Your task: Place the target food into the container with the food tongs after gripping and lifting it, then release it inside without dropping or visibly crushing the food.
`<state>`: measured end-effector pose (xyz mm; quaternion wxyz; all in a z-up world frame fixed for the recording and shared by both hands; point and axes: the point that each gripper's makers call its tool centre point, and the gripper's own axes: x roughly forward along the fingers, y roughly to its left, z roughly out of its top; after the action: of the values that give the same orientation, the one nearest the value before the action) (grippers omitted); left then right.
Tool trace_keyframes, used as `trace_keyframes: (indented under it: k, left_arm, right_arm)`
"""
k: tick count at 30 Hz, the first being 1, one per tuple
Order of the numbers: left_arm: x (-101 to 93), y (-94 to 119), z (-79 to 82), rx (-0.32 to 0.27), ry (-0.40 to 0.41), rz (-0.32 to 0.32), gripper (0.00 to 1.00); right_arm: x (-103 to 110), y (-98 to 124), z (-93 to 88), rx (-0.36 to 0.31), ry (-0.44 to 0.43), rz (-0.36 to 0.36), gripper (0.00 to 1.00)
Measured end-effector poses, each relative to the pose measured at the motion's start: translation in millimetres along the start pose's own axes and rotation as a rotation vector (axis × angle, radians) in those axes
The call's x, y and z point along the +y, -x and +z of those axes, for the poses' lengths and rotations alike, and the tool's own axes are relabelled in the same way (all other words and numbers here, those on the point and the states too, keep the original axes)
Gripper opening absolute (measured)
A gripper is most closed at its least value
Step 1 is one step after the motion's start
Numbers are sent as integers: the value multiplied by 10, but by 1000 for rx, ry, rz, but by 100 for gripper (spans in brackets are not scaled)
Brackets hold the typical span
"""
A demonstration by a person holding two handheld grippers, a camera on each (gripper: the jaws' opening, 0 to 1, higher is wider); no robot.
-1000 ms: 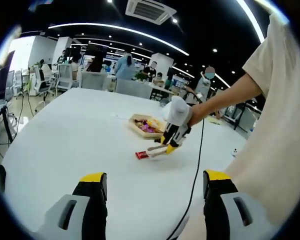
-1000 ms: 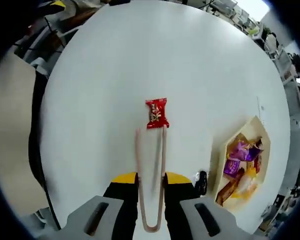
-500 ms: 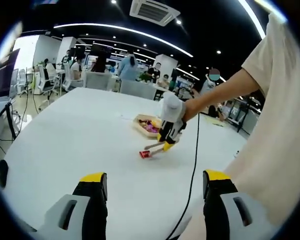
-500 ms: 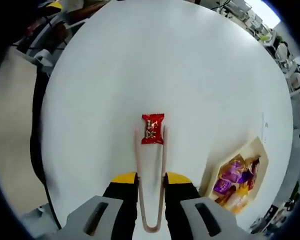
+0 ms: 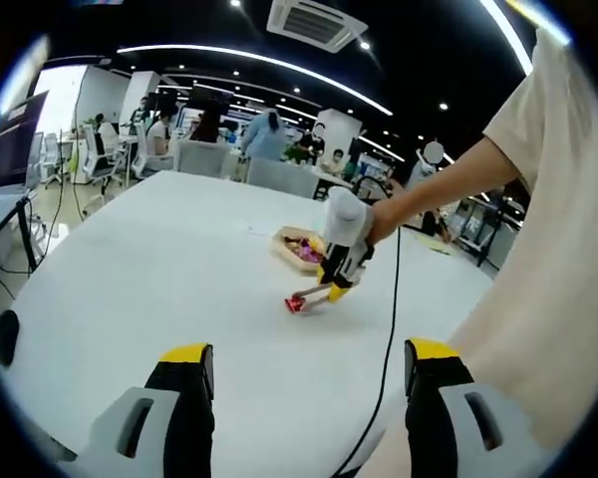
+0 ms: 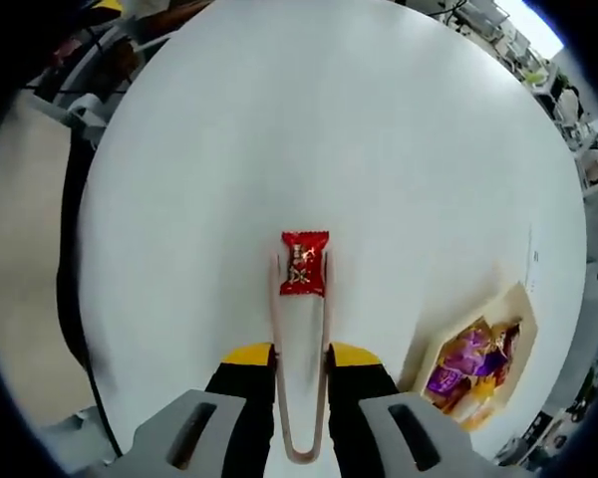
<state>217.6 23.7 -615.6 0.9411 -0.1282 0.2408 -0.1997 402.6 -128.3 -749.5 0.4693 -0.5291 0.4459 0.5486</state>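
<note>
A red candy packet [image 6: 303, 265] lies on the white table [image 6: 379, 149]. My right gripper [image 6: 301, 355] is shut on pink food tongs [image 6: 327, 329], whose two tips stand on either side of the packet. I cannot tell whether the packet is off the table. The wooden container [image 6: 516, 299] with several wrapped sweets sits to the right. In the left gripper view, the right gripper [image 5: 337, 287] holds the tongs [image 5: 315, 293] at the packet [image 5: 295, 304], just in front of the container [image 5: 282, 237]. My left gripper [image 5: 304, 363] hangs open over the near table, holding nothing.
A black cable [image 5: 389, 329] runs from the right gripper down across the table. The person's arm [image 5: 458, 184] and pale shirt fill the right side. Chairs [image 5: 204, 159] and people stand beyond the far table edge. A dark object [image 5: 4, 329] sits at the left edge.
The tongs moved forward until their tips came to straddle the red packet, which lay ahead of them a second ago. The left gripper stayed open and still.
</note>
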Motion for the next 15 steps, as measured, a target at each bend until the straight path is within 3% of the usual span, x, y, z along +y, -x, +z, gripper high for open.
trace_keyframes:
  k: [15]
  left_arm:
    - [16,7,-1,2,1,5,78]
  right_arm:
    - [29,-54,-6,-8,-36,6,18]
